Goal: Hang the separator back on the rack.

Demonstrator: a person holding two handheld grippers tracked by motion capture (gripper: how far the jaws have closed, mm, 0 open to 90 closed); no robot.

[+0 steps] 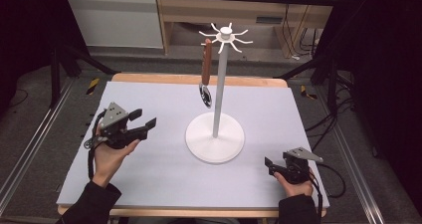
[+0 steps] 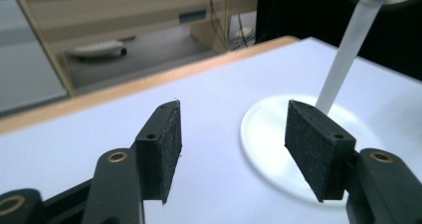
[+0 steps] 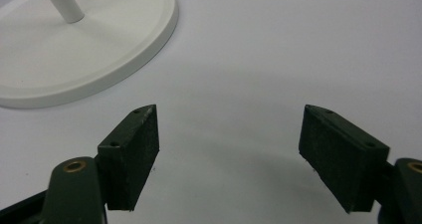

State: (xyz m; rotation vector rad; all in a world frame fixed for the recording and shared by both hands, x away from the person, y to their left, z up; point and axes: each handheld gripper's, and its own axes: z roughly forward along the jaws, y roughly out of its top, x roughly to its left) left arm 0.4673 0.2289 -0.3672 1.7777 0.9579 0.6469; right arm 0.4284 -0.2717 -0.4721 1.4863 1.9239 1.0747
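A spoon-like utensil (image 1: 205, 74) with a reddish-brown handle and a metal head hangs from one of the hooks of the white stand (image 1: 217, 104), just left of the pole, in the upper middle of the high view. Its head dangles clear of the table, beside the pole and above the round base. The stand sits near the centre of the pale table top (image 1: 164, 184), its ring of hooks at the top of the frame.

In the left middle of that view, the left gripper (image 1: 143, 120) is held in a hand, pointing right toward the stand, well apart from it. Its jaws are spread with nothing between them; in the left gripper view the pads (image 2: 171, 149) frame bare table and the edge of the base.

At the lower right, the right gripper (image 1: 269, 165) rests low by the table's near edge, pointing left. Its jaws are also released and empty, with the stand's base at the upper left of the right gripper view.
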